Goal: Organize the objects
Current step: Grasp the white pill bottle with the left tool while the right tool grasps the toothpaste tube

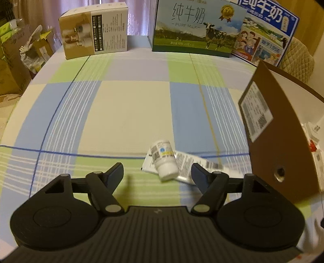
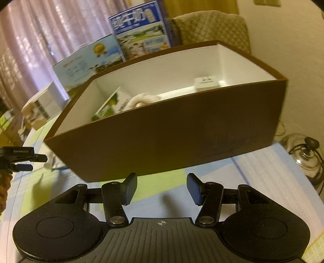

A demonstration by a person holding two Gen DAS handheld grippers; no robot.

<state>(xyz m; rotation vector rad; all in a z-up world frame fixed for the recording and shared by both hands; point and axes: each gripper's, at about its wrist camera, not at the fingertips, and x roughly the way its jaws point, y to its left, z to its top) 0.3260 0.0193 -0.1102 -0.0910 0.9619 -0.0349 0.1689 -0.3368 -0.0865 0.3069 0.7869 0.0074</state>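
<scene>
Your left gripper (image 1: 157, 174) hangs low with its jaws spread wide and empty, and your right gripper (image 2: 162, 189) likewise gapes, gripping nothing.

a home: curtains (image 1: 139, 18), checked tablecloth (image 1: 131, 105), milk cartons (image 1: 194, 28).

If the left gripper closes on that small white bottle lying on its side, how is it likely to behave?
The small white plastic bottle lies on its side, so it may roll when nudged. It rests partly on a flat white packet, which could slide with it. It looks rigid and probably light; the smooth round body might slip between the pads.
</scene>
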